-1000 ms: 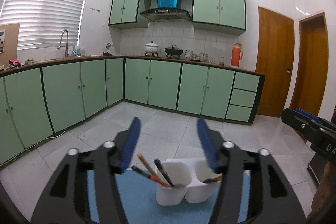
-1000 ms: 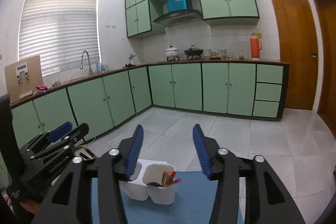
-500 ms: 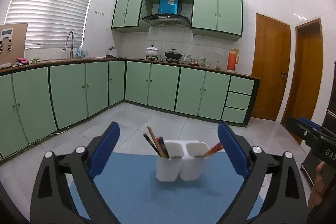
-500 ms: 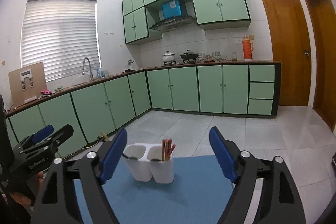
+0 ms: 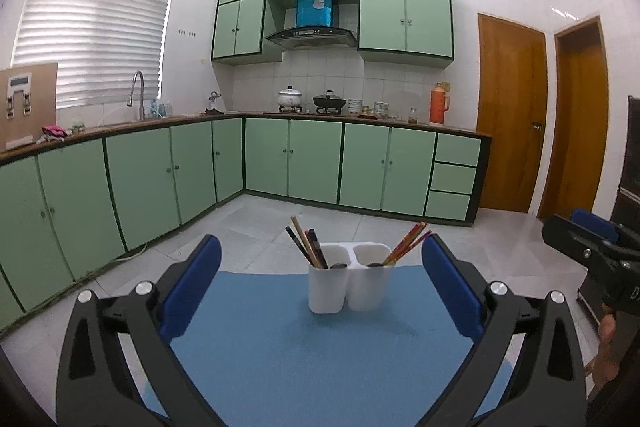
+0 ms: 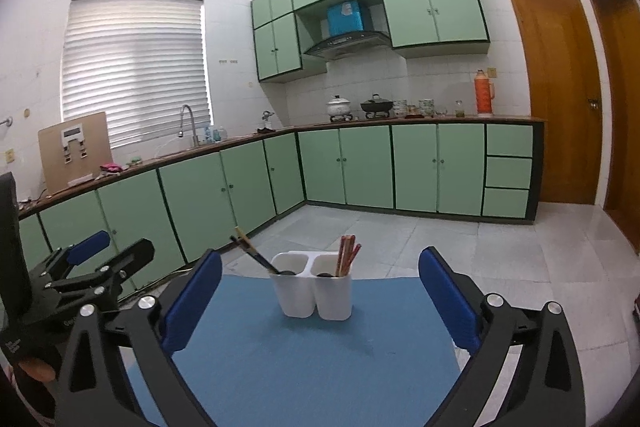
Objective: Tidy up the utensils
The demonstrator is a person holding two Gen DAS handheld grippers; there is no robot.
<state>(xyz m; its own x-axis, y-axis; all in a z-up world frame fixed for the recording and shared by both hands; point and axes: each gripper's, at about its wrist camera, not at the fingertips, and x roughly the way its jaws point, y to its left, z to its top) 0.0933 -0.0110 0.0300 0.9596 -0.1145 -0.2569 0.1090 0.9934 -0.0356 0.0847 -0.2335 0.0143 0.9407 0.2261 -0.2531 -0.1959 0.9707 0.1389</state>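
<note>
A white two-cup utensil holder (image 5: 350,277) (image 6: 312,285) stands on a blue mat (image 5: 304,347) (image 6: 316,343). Its left cup holds dark and wooden chopsticks (image 5: 306,241) (image 6: 252,251); its right cup holds red chopsticks (image 5: 406,243) (image 6: 347,255). Dark spoon ends show just inside both rims. My left gripper (image 5: 320,291) is open and empty, well short of the holder. My right gripper (image 6: 320,297) is open and empty too, short of the holder. Each gripper shows at the edge of the other's view: the right one (image 5: 592,247) and the left one (image 6: 88,263).
The mat lies on a small table over a grey tiled floor (image 6: 440,243). Green base cabinets (image 5: 296,163) run along the left and back walls. Wooden doors (image 5: 512,115) stand at the right.
Both grippers have opened wide and drawn back and up from the holder. The holder now sits farther off, with more mat showing in front.
</note>
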